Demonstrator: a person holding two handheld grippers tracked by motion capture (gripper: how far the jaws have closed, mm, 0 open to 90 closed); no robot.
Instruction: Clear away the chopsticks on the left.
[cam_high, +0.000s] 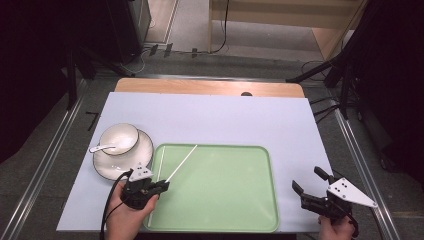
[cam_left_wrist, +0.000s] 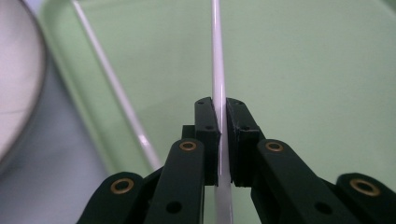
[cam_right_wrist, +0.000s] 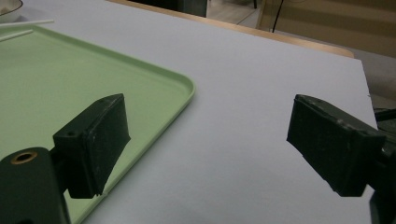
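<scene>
At the near edge of the table, toward its left corner, the left gripper (cam_high: 161, 187) has its fingers (cam_left_wrist: 208, 133) clenched on a white chopstick (cam_high: 182, 162), gripping it near its lower end. From the fingers the chopstick slants away over the left part of the green tray (cam_high: 225, 220), its far tip reaching past the tray's far rim. In the left gripper view it runs straight up between the two black pads.

Near the right corner of the near edge, the right gripper (cam_high: 309, 184) is over the bare table beside the tray's right rim, its fingers (cam_right_wrist: 95, 140) spread wide and holding nothing.

A second chopstick (cam_high: 159, 170) lies along the tray's left side, close to its rim.

Farther back, by the left edge of the table, a white bowl (cam_high: 119, 138) sits on a plate (cam_high: 142, 155) with a white spoon (cam_high: 101, 148) resting in it, just beside the tray's far left corner.
</scene>
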